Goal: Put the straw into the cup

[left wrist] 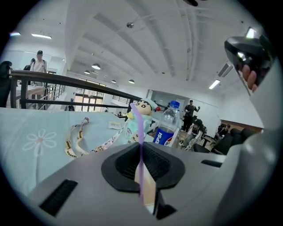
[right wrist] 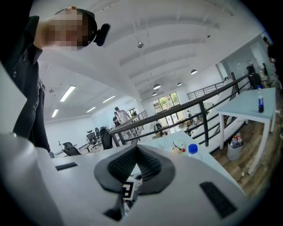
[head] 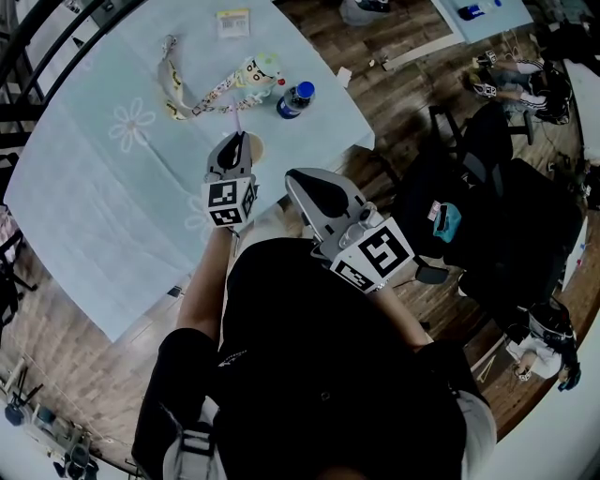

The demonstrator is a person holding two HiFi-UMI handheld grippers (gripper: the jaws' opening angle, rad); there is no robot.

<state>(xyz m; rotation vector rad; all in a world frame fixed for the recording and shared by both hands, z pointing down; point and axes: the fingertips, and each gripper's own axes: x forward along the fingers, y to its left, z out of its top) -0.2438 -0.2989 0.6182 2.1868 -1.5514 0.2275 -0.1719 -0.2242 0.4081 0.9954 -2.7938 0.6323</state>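
A thin purple straw (left wrist: 139, 145) stands upright between the jaws of my left gripper (left wrist: 141, 178), which is shut on it. In the head view the straw (head: 235, 119) pokes out past the left gripper (head: 236, 141) over the pale blue table (head: 84, 187). A tan cup (head: 256, 148) sits just right of that gripper's tip. The cup (left wrist: 149, 190) also shows through the gap below the straw. My right gripper (head: 314, 187) is held back near the table's near edge, shut and holding nothing. Through its jaws (right wrist: 135, 176) I see the left gripper's marker cube.
Beyond the cup lie a patterned lanyard (head: 192, 98), a cartoon figure toy (head: 261, 70) and a blue-capped soda bottle (head: 296, 99). A small card (head: 233, 22) sits at the far edge. Black chairs (head: 487, 141) stand off the table's right side.
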